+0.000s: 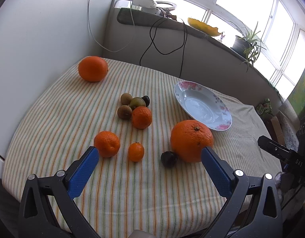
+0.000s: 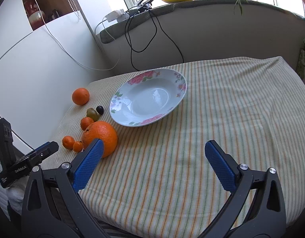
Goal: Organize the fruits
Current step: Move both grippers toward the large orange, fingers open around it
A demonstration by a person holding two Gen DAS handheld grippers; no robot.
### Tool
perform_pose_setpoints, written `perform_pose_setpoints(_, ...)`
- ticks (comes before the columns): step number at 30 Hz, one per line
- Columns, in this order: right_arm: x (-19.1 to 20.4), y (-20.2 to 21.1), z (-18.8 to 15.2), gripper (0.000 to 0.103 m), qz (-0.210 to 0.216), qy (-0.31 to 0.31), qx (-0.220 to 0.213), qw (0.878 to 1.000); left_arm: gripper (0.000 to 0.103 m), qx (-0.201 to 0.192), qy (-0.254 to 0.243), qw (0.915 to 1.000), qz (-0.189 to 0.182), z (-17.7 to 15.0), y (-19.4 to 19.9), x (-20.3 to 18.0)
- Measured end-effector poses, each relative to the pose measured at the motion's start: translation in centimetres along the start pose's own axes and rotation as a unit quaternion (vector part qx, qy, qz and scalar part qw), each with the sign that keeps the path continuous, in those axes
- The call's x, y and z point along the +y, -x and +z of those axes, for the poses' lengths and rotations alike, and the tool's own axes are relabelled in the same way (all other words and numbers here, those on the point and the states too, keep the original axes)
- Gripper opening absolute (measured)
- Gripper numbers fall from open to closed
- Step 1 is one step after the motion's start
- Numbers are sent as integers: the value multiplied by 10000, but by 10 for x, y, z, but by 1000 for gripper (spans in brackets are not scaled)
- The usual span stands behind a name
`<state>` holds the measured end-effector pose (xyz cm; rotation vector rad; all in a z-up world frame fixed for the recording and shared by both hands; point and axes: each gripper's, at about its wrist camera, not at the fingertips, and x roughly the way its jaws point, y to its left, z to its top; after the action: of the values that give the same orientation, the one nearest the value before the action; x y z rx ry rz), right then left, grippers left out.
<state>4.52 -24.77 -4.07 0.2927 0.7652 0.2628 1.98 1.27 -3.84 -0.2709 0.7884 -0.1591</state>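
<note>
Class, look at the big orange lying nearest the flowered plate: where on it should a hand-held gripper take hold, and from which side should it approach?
Grip the big orange across its widest middle, coming from above. It is round, its stem faces up, and a dark fruit sits close against its lower left, so a low sideways approach would likely bump that. The open left hand-held gripper looks wide enough.

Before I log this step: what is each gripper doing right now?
Left gripper: open, holding nothing, blue-padded fingers wide above the striped tablecloth.
Right gripper: open, holding nothing, near the large orange.
</note>
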Motion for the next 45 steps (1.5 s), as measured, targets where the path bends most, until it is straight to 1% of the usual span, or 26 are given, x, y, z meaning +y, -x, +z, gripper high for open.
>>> perform_pose_setpoints(3, 6, -7, 0, 103, 144, 25, 78, 9999, 102, 78, 147, 9996, -232, 0, -4, 3)
perform_pose_setpoints(6, 11, -14, -1, 103, 342, 16, 172, 9993, 102, 96, 185, 9992, -331, 0, -7, 3)
perform_pose_setpoints(9, 14, -21, -2, 103, 528, -41, 282, 9982, 95, 114, 197, 9985, -492, 1, -8, 1)
perform_pose_setpoints(11, 16, -26, -2, 102, 675, -111, 359, 9970, 95, 136, 218, 9975, -659, 3, -9, 0)
perform_pose_setpoints(12, 16, -29, -1, 101, 756, -155, 405, 9962, 92, 154, 234, 9966, -776, 3, -10, 0)
perform_pose_setpoints(13, 16, -32, 0, 100, 849, -203, 453, 9952, 87, 168, 249, 9955, -899, 4, -11, 0)
perform_pose_setpoints(16, 19, -40, 2, 98, 1039, -309, 560, 9925, 85, 204, 188, 9937, -1090, 4, -14, -4)
perform_pose_setpoints(17, 20, -43, 2, 94, 1114, -329, 603, 9914, 85, 225, 143, 9935, -1111, 5, -15, -6)
perform_pose_setpoints(19, 23, -48, 3, 91, 1250, -373, 705, 9889, 85, 268, 26, 9930, -1151, 6, -18, -10)
perform_pose_setpoints(23, 30, -58, 4, 91, 1372, -429, 831, 9861, 85, 330, -113, 9918, -1226, 10, -24, -16)
perform_pose_setpoints(27, 32, -68, 6, 91, 1501, -583, 950, 9824, 85, 411, -107, 9903, -1327, 11, -30, -19)
perform_pose_setpoints(29, 32, -72, 7, 85, 1580, -659, 1008, 9801, 85, 441, -195, 9901, -1315, 11, -33, -22)
perform_pose_setpoints(31, 31, -78, 8, 81, 1589, -731, 1100, 9784, 84, 464, -292, 9900, -1299, 10, -34, -25)
perform_pose_setpoints(34, 28, -85, 9, 80, 1625, -853, 1213, 9755, 83, 484, -431, 9890, -1328, 11, -36, -26)
perform_pose_setpoints(36, 26, -89, 9, 80, 1733, -968, 1275, 9718, 79, 521, -483, 9879, -1379, 11, -37, -26)
perform_pose_setpoints(37, 24, -91, 9, 80, 1783, -1033, 1303, 9698, 78, 540, -525, 9873, -1402, 11, -38, -27)
perform_pose_setpoints(39, 22, -95, 10, 80, 1872, -1114, 1371, 9663, 78, 577, -651, 9860, -1424, 10, -38, -29)
perform_pose_setpoints(41, 21, -98, 10, 75, 1930, -1148, 1442, 9637, 78, 618, -740, 9846, -1457, 9, -40, -32)
perform_pose_setpoints(45, 22, -103, 12, 74, 2022, -1196, 1538, 9598, 78, 694, -783, 9840, -1444, 8, -47, -33)
